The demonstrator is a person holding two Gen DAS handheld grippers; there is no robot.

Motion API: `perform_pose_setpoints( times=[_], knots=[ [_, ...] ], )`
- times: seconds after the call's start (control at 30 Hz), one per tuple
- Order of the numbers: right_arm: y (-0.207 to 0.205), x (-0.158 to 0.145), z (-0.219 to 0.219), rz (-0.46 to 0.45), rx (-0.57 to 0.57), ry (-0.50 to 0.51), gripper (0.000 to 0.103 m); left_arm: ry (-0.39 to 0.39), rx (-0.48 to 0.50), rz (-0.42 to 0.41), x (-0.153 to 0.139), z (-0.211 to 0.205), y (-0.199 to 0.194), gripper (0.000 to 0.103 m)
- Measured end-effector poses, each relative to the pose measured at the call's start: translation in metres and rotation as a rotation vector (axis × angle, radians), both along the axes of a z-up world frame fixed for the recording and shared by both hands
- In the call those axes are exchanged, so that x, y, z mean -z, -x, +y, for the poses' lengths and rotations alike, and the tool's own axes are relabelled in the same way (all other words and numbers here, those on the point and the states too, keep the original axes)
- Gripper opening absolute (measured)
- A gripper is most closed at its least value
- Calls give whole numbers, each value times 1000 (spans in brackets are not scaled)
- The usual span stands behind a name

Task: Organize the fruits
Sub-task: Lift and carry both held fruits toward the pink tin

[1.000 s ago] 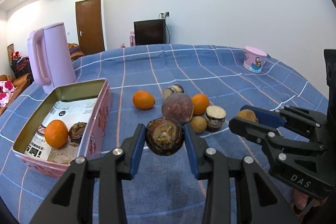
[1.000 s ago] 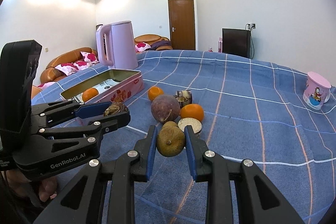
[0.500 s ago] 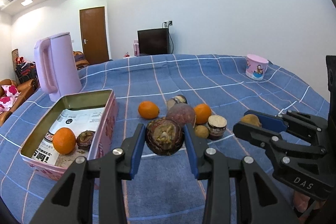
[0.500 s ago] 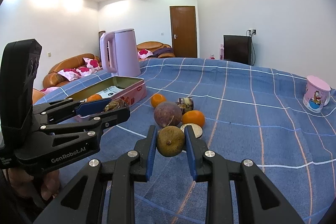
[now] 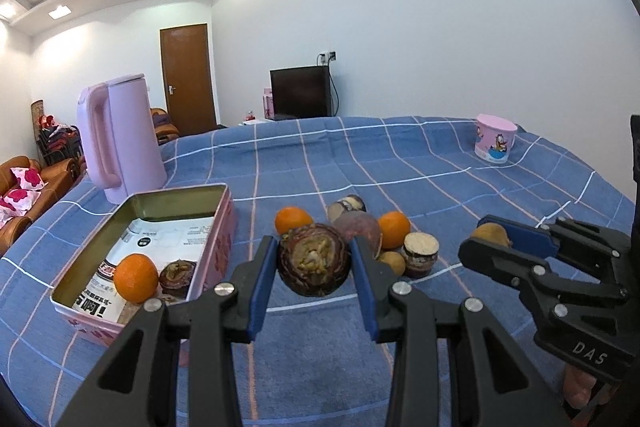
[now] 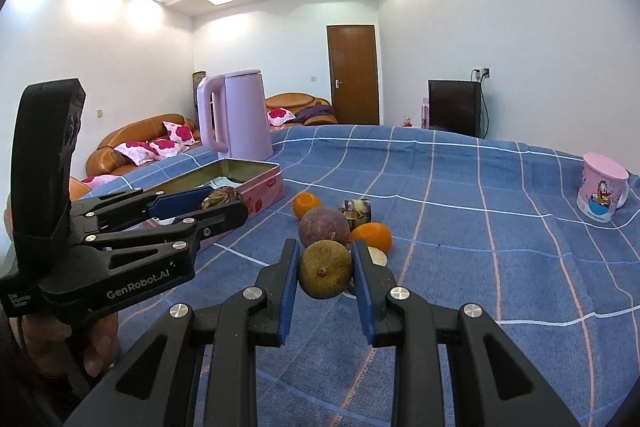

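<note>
Left gripper fingers clamped on dark purple fruit, lifted off worktop. Right gripper fingers narrow, pinching brownish-green fruit, also lifted.

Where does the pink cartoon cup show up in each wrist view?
Left wrist: pink cartoon cup stands far right on the blue checked cloth, upper right of the picture.
Right wrist: cup at the right edge, mid-height.
Shared landmark: pink kettle behind the tin box.
</note>
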State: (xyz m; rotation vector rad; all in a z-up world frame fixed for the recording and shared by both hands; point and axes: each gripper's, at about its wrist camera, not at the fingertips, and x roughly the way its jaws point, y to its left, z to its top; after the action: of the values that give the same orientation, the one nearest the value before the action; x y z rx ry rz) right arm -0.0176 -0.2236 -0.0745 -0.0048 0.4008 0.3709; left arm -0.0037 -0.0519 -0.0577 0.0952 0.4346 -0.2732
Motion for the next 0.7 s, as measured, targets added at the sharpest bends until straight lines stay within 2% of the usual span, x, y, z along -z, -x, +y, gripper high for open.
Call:
perform_pose_setpoints(
  times=[0.7],
  knots=[
    [14, -4, -8, -60, -12, -40, 28, 6, -34, -70, -13, 5, 8, 39]
  ],
)
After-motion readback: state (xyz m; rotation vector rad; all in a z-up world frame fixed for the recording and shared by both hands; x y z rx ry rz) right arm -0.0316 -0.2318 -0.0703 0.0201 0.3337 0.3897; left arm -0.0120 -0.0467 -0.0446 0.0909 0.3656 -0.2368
